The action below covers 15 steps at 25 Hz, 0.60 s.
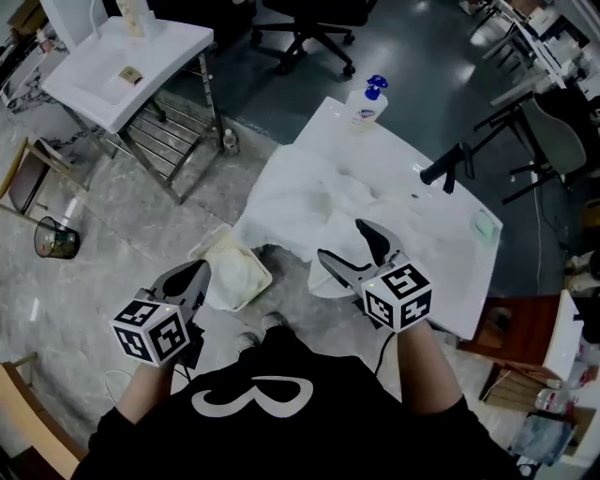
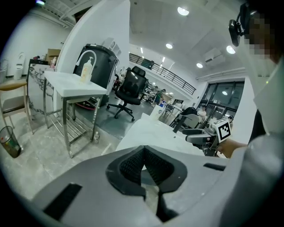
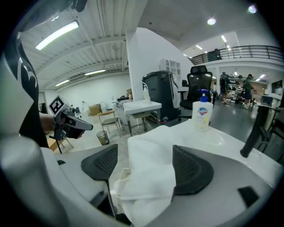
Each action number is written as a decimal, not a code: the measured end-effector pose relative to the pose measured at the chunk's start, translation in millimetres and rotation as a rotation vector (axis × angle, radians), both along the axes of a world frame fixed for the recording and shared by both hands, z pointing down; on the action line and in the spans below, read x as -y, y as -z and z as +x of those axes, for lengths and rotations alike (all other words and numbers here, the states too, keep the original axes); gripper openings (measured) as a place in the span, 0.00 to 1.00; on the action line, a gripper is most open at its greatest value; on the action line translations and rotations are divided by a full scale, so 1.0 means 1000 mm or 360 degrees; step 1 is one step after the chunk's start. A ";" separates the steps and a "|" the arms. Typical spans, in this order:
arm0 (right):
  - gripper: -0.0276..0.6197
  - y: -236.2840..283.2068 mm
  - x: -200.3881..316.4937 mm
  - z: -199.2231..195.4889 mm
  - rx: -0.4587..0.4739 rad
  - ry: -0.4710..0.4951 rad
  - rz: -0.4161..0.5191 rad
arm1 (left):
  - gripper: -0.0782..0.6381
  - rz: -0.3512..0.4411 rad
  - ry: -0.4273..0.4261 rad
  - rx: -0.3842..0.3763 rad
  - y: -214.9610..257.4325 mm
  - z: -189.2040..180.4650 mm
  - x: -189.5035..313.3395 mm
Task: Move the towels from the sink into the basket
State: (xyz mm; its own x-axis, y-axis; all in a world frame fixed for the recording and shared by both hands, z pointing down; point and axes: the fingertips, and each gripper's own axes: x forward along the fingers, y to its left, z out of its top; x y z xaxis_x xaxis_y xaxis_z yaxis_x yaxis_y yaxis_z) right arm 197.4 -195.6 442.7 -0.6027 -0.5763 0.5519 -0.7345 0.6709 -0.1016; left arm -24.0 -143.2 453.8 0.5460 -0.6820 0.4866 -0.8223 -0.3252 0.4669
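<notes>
Right claw point(image 3: 146, 167) open wide, gripping nothing; a white towel point(image 3: 148, 186) lies just under and between its jaws, draped over the near edge of the sink point(image 1: 442, 236). Left claw point(image 1: 199, 270) closed and empty, poised above the floor basket point(image 1: 214, 234), which already holds a pale towel point(image 1: 234, 274). Judged partway done: a heap of towels still covers the sink beyond the right claw. Farther beyond it stand a black tap point(image 1: 446, 165) and a soap bottle point(image 1: 369, 101). Past the left claw: grey mottled floor point(image 1: 122, 216), a second washstand point(image 1: 131, 56), a wire bin point(image 1: 56, 238), an office chair point(image 1: 309, 23).

sink point(image 1: 450, 220): towels point(image 1: 319, 202), soap bottle point(image 1: 370, 103) | floor point(image 1: 122, 234): basket point(image 1: 200, 247)
</notes>
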 end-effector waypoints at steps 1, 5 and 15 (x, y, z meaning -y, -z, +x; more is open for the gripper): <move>0.61 -0.001 0.001 0.014 -0.0016 -0.0032 0.0005 | 0.12 0.0006 -0.0018 0.0000 0.001 0.007 0.004; 0.66 -0.005 -0.001 0.063 -0.0081 -0.0163 0.0008 | 0.12 0.0027 -0.0104 0.0002 0.009 0.036 0.020; 0.71 -0.052 -0.001 0.172 -0.0244 -0.0440 -0.0132 | 0.12 0.0106 -0.0191 0.0019 0.026 0.090 0.041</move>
